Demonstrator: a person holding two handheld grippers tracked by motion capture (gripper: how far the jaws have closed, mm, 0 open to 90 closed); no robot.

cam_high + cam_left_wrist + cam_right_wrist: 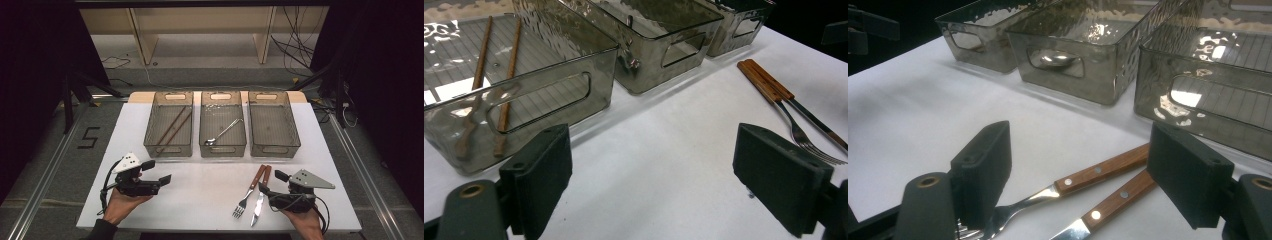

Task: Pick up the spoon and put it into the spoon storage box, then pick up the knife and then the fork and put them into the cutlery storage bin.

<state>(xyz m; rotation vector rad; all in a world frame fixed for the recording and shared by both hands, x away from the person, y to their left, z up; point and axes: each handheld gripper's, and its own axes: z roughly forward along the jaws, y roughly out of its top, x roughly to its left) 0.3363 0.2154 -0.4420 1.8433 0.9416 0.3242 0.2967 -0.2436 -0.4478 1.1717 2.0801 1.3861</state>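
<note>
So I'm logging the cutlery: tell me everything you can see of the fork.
The fork has a reddish-brown wooden handle with pale rivets and a shiny metal neck and tines. It lies flat on the white table, handle toward the bins, tines toward the person, close beside the knife. The open right tongs straddle both handles; whether they touch cannot be told.

A wood-handled fork [249, 194] and knife [261, 197] lie flat, side by side and almost touching, on the white worktop [200, 200] at about five o'clock, handles toward twelve o'clock, tines and blade toward six.
</note>
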